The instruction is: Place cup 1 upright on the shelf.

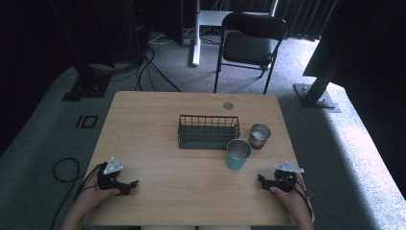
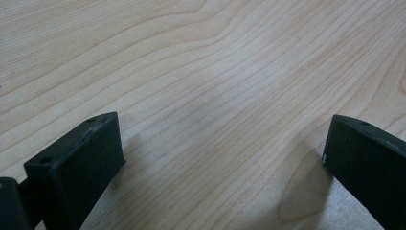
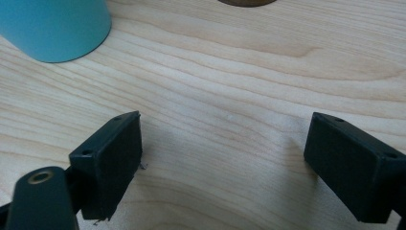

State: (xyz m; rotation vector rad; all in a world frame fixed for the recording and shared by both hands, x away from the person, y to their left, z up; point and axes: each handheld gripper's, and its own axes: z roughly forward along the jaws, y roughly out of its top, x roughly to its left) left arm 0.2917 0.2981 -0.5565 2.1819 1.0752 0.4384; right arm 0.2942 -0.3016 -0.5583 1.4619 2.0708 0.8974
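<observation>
A light wood-grain counter [image 1: 158, 139] stands on grey carpet, with a black folding chair [image 1: 250, 43] beyond its far edge. Near the counter's middle sits a black wire basket [image 1: 208, 131], rectangular and open-topped. Just right of the basket stands a teal cup [image 1: 238, 155], tapered toward its base, with a metallic rim and grey interior; its smooth teal wall shows at the upper left of the right gripper view [image 3: 55, 28]. Behind it and to the right, close but apart, is a silver metal cup [image 1: 259, 136] with a darker base. The right claw [image 1: 263, 180] rests low at the counter's near right edge, near the teal cup but not touching it; its jaws stand wide apart over bare wood. The left claw [image 1: 132, 184] rests at the near left edge, well apart from both cups, jaws likewise spread with nothing between them.
</observation>
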